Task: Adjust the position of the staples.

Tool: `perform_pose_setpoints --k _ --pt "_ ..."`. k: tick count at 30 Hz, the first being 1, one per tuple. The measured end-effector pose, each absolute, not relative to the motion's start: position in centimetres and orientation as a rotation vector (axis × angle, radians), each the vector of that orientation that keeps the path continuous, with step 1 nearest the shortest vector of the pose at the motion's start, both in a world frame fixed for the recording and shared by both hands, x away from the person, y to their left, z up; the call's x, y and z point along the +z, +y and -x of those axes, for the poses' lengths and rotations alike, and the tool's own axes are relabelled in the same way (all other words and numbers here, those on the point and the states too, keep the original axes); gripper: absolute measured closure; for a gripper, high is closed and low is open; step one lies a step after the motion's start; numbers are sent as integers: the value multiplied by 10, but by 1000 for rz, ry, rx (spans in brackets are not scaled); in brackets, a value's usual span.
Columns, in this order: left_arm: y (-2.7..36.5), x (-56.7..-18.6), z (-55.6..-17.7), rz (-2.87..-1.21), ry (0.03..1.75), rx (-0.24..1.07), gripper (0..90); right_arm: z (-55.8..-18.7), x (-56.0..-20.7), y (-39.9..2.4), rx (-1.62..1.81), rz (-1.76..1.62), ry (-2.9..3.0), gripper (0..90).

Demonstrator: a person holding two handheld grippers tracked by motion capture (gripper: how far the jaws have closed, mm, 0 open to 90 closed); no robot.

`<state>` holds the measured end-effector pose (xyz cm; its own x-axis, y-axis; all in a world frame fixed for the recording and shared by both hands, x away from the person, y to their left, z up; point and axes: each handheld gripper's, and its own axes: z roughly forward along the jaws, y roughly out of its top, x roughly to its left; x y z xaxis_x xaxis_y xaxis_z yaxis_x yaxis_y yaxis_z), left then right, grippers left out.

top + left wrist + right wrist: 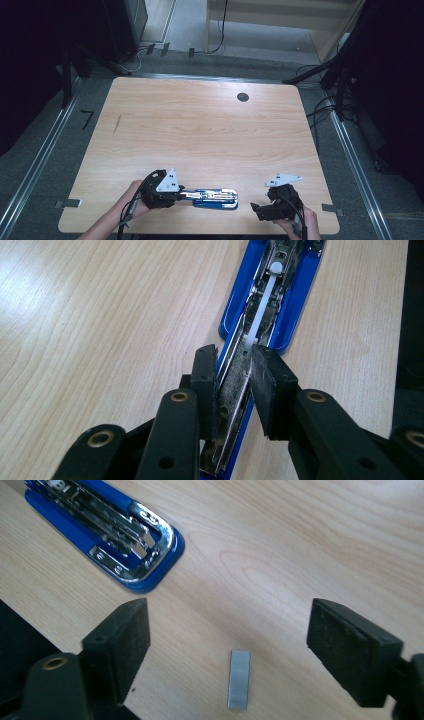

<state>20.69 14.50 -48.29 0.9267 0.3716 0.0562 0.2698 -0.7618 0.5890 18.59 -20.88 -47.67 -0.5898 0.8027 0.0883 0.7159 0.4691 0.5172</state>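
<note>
A blue stapler [215,198] lies swung open flat near the table's front edge, its chrome staple channel facing up. My left gripper [182,192] is shut on the rear end of the metal channel [272,300], one pad on each side of it [234,360]. My right gripper [257,207] stands open to the right of the stapler, jaws wide apart [230,630]. A short strip of staples [239,679] lies flat on the wood between the two pads, touching neither. The stapler's chrome front end [115,530] is at the upper left of the right gripper view.
The light wooden table [200,130] has a round dark cable hole [243,97] near its far edge and a thin dark mark [116,124] at the left. The front edge runs just below both hands. Dark stands and cables surround the table on the floor.
</note>
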Motion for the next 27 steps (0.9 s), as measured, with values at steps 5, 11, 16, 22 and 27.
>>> perform_pose_setpoints --k 5,11,16,22,27 --pt "145 -483 -207 -2484 454 225 734 -182 -479 -212 745 -1390 2526 333" --pt "145 -483 -208 -2484 449 224 732 -182 -485 -213 703 -1424 2544 454" --pt "145 -483 -208 -2483 448 224 732 -183 -490 -212 645 -1457 2543 552" --pt "145 -483 -208 -2481 451 222 732 -184 -497 -211 574 -1483 2542 641" --pt "145 -483 -208 -2481 451 223 732 -185 -499 -211 564 -1493 2553 687"
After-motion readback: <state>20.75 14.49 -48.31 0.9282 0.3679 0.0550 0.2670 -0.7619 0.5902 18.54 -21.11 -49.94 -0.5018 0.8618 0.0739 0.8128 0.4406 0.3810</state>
